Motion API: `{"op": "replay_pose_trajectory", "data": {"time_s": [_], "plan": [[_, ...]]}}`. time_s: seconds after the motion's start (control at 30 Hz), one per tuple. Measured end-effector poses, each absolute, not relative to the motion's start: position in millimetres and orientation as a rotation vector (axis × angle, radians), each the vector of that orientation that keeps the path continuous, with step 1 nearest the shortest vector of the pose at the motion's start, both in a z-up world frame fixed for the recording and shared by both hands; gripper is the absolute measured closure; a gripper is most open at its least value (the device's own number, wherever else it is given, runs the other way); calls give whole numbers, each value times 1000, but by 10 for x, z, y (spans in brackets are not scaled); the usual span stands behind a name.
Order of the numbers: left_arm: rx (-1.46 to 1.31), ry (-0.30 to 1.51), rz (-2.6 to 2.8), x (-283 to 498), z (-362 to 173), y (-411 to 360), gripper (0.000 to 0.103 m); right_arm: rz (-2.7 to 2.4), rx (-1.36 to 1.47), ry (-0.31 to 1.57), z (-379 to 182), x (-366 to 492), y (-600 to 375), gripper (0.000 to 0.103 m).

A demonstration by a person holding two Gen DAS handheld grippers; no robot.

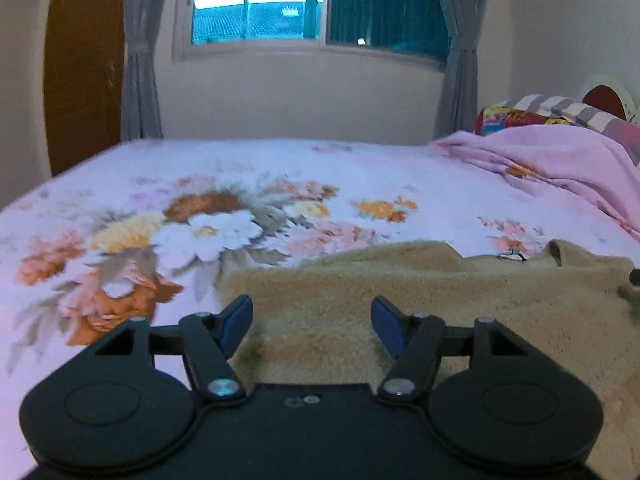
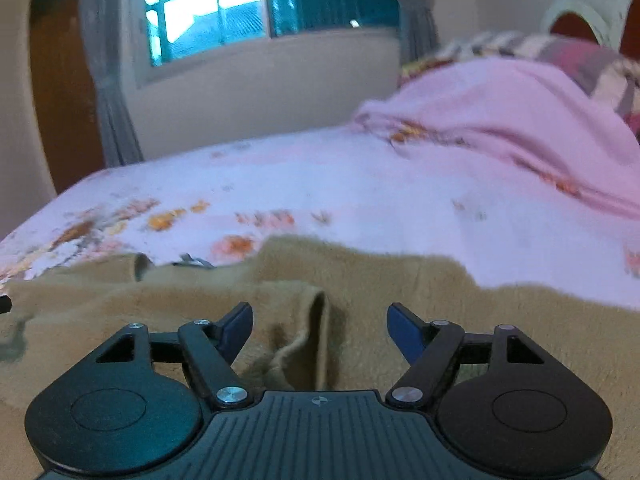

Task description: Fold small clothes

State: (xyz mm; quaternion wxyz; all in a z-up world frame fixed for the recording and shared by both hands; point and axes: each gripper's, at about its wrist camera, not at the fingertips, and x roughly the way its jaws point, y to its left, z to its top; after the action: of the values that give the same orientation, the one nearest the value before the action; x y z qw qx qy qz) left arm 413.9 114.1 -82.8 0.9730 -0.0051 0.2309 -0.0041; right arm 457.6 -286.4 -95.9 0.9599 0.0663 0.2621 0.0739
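Note:
A tan fleece garment lies spread on the floral bedsheet, near the front of the bed. My left gripper hovers over the garment's left part, jaws open, blue pads apart with only flat fleece below them. In the right wrist view the same garment fills the foreground. My right gripper is open over it. A raised fold of fleece stands between its fingers, touching neither pad. A small dark and white piece shows at the garment's far edge.
A rumpled pink blanket is heaped at the right of the bed, with a striped pillow behind it. Beyond the bed are a wall, a window with grey curtains, and a brown door at left.

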Motion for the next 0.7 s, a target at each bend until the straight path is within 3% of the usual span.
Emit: {"op": "replay_pose_trajectory", "data": {"time_s": [0.03, 0.07, 0.17, 0.3, 0.33, 0.37, 0.43, 0.53, 0.6, 0.67, 0.7], "plan": [[-27, 470, -4, 4073, -843, 1143, 37, 172, 150, 536, -964, 4552, -2880, 51], [-51, 479, -6, 4035, -872, 1151, 37, 184, 172, 559, -989, 4536, -2868, 54], [-27, 632, 23, 4134, -1124, 1155, 35, 189, 102, 702, -1319, 4511, -2688, 54], [-103, 557, 59, 3936, -919, 1345, 37, 166, 170, 655, -1106, 4279, -2841, 53], [-103, 547, 65, 3830, -872, 1398, 37, 159, 204, 617, -1028, 4143, -2964, 41], [-102, 537, 66, 3713, -839, 1455, 36, 146, 242, 570, -959, 3947, -3146, 18], [-83, 532, 64, 3481, -824, 1578, 36, 105, 299, 483, -890, 3532, -3563, 7], [-35, 542, 107, 3130, -901, 1743, 36, -22, 401, 440, -979, 2937, -4370, 7], [-34, 555, 159, 2933, -1005, 1872, 36, -170, 459, 428, -1060, 2583, -4939, 15], [-47, 587, 202, 2813, -1084, 1979, 36, -292, 554, 389, -1134, 2192, -5504, 31], [-63, 609, 224, 2785, -1120, 2028, 36, -350, 603, 364, -1161, 2028, -5727, 31]]}}
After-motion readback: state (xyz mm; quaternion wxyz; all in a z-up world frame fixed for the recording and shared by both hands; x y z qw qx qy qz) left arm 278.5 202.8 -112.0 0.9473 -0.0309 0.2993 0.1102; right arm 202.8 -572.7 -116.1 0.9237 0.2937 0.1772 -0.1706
